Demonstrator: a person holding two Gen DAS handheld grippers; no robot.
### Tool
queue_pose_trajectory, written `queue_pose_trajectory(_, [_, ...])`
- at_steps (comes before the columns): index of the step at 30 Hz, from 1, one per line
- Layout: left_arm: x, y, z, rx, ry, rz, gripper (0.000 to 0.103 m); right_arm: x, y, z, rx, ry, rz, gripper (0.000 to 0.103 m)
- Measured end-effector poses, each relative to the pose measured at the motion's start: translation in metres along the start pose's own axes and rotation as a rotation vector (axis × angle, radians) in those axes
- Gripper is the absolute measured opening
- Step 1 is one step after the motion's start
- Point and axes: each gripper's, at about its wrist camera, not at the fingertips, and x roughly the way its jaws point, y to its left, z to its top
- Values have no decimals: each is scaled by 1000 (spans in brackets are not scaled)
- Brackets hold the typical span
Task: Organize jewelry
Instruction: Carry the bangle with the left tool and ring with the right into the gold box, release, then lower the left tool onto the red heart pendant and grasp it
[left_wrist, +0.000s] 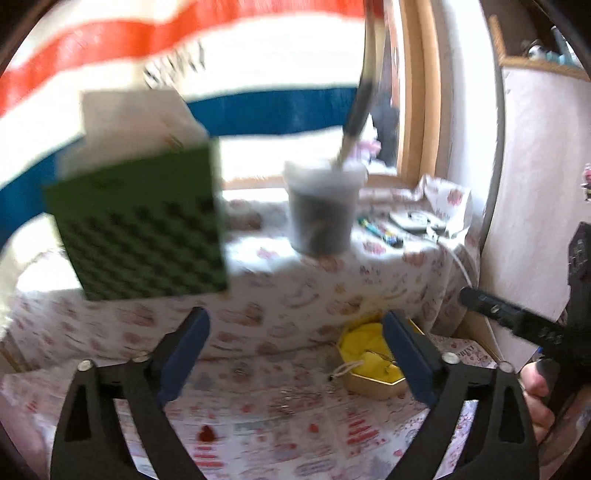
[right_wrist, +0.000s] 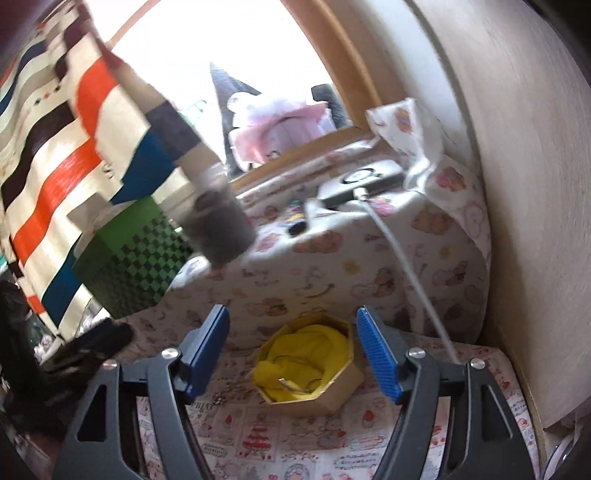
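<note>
I had both tools up over the surface (right_wrist: 295, 435), w/ its printed cloth. Left tool (left_wrist: 295, 354) was spread wide, nothing between its pads; right tool (right_wrist: 291, 354) likewise spread and empty. The gold box (right_wrist: 314, 400) sat ahead between the right tool's fingers — yellow cloth (right_wrist: 306, 354) inside, w/ thin gold rings on it. In the left view the box (left_wrist: 373, 386) lay just beside the right-hand finger. A few small jewelry bits (right_wrist: 225, 393) lay on the cloth left of the box — too blurred to name. Green checkered box (left_wrist: 140, 225) and grey cup (left_wrist: 321, 210) stood further back.
</note>
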Motion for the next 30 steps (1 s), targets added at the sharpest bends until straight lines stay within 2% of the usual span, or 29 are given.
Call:
queue_pose_trajectory(4, [-38,16,-6,-28,-131,93,103,-5,31,-15,-85,-13,5,69])
queue_pose_trajectory(7, [-50,24,-13,-10,-164,156,103,-11,48,-23,-129,-46,-4,69])
queue_pose_trajectory(11, [-59,47,-25,-69,-165,109,103,-12,55,-26,-141,-53,0,74])
queue_pose_trajectory(15, [-47,64,-35,-126,-128,65,103,0,54,-32,-168,-40,-21,84])
queue_pose_trajectory(17, [-37,69,-43,-136,-118,65,103,12,54,-36,-210,-1,-25,84])
queue_pose_trajectory(20, [-19,78,-54,-154,-77,53,103,22,51,-42,-183,20,-66,84])
queue_pose_trajectory(22, [-7,82,-60,-151,-42,53,103,25,53,-45,-177,29,-66,91])
queue_pose_trajectory(24, [3,86,-68,-151,-22,51,103,26,56,-48,-198,24,-82,93])
queue_pose_trajectory(27, [20,93,-81,-177,46,75,103,28,59,-49,-248,20,-122,98])
queue_pose_trajectory(30, [42,104,-95,-251,186,19,103,32,55,-51,-243,16,-170,99])
